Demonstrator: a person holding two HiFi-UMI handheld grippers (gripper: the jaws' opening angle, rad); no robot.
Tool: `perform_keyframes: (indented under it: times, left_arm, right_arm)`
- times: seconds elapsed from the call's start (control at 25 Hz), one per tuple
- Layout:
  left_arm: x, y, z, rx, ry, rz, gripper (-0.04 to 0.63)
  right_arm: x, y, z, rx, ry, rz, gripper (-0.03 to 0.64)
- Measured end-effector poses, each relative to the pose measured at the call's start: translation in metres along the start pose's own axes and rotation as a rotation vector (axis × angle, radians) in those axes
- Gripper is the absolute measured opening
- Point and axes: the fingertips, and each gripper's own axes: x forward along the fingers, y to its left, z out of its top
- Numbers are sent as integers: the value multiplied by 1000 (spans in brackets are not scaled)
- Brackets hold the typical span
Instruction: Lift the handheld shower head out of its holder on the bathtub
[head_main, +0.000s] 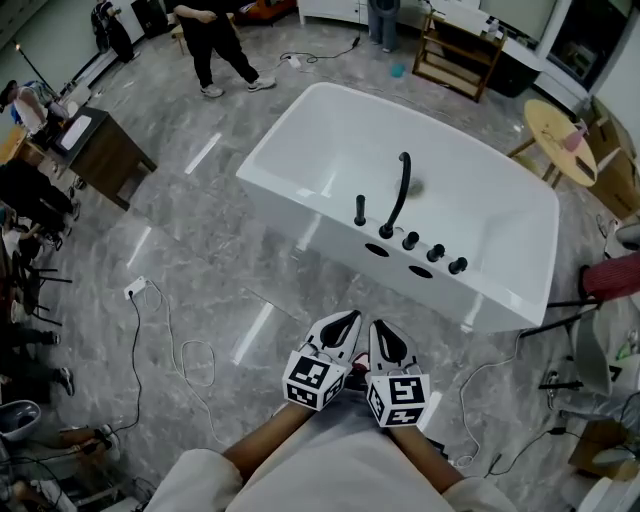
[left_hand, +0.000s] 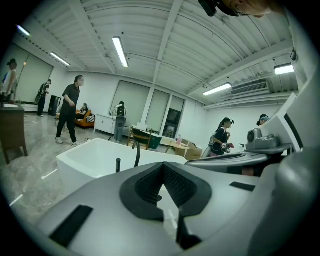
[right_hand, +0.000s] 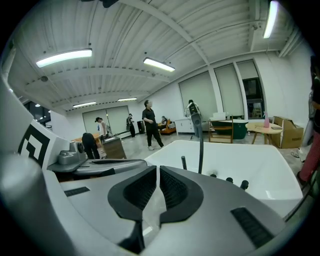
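Observation:
The white bathtub (head_main: 300, 130) stands on the grey floor ahead of me. On its near rim a short black handheld shower head (head_main: 360, 210) sits upright in its holder, left of the tall curved black spout (head_main: 401, 190) and a row of black knobs (head_main: 435, 253). My left gripper (head_main: 344, 320) and right gripper (head_main: 384, 330) are side by side in front of the tub, well short of the rim, both shut and empty. The left gripper view shows its jaws (left_hand: 162, 169) closed, with the shower head (left_hand: 118, 165) far beyond. The right gripper view shows the same (right_hand: 183, 162) beyond its closed jaws (right_hand: 158, 171).
White cables (head_main: 190, 355) trail over the floor left of me, and a black cable (head_main: 480, 375) lies at the right. A person (head_main: 215, 45) walks beyond the tub. A dark wooden desk (head_main: 100, 150) stands left, a round table (head_main: 555, 125) and shelf (head_main: 455, 50) far right.

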Motion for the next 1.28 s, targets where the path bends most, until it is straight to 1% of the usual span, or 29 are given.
perform_keyframes:
  times: [0.24,0.36,0.48,0.68,0.92,1.28]
  left_arm:
    - [27,-1,5,31,-1,13,3]
    - [37,-1,4,20,11,23,3]
    - [43,4,6,10,18,29,3]
    - [61,14,2,16,45,18,3]
    - [96,42,12,10,60,1,3]
    - [135,98,35,8,80,-22,3]
  right_arm:
    - [14,-21,6,24,-13,35,20]
    - [15,-34,5,44,-10,32,20]
    - [20,-36,2,57,10,40,20]
    - [39,-47,0,50,50,41,20]
    - [73,-65,11,42,66,17,20]
    - [138,-72,35,49,96,0,20]
